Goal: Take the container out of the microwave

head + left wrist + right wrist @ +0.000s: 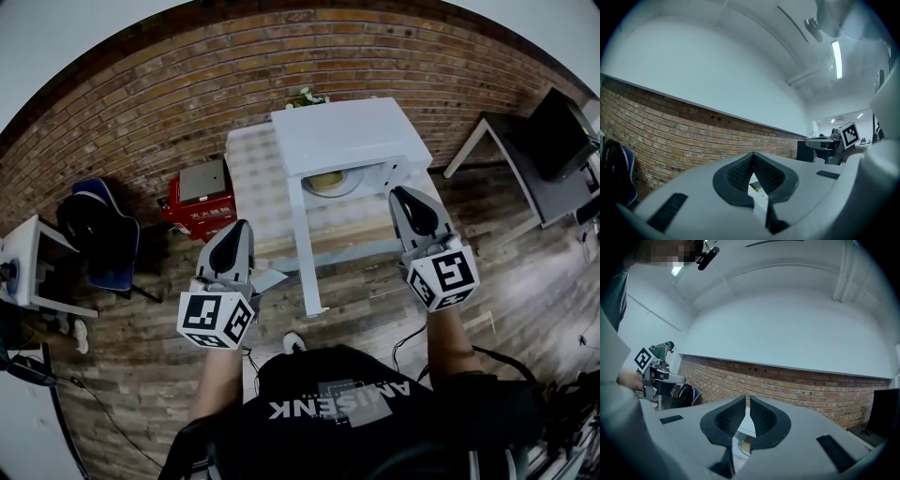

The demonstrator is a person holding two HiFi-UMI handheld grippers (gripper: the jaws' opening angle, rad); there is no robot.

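A boxy white microwave [349, 131] stands on a pale cloth-covered worktop [248, 173], its white door [306, 253] swung open. The round, shallow, yellowish container [328, 182] sits just inside the microwave's mouth. In front of the microwave, the left claw [240, 228] and right claw [401, 194] are both closed and empty. The right claw should probably open before it enters, go in level, and pinch the near rim.

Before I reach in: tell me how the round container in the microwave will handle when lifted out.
The container looks rigid, with a round rim, so it probably keeps its shape. It appears to hold something yellowish, so it may be weighty and could spill if tilted. Its smooth pale wall may be slippery.
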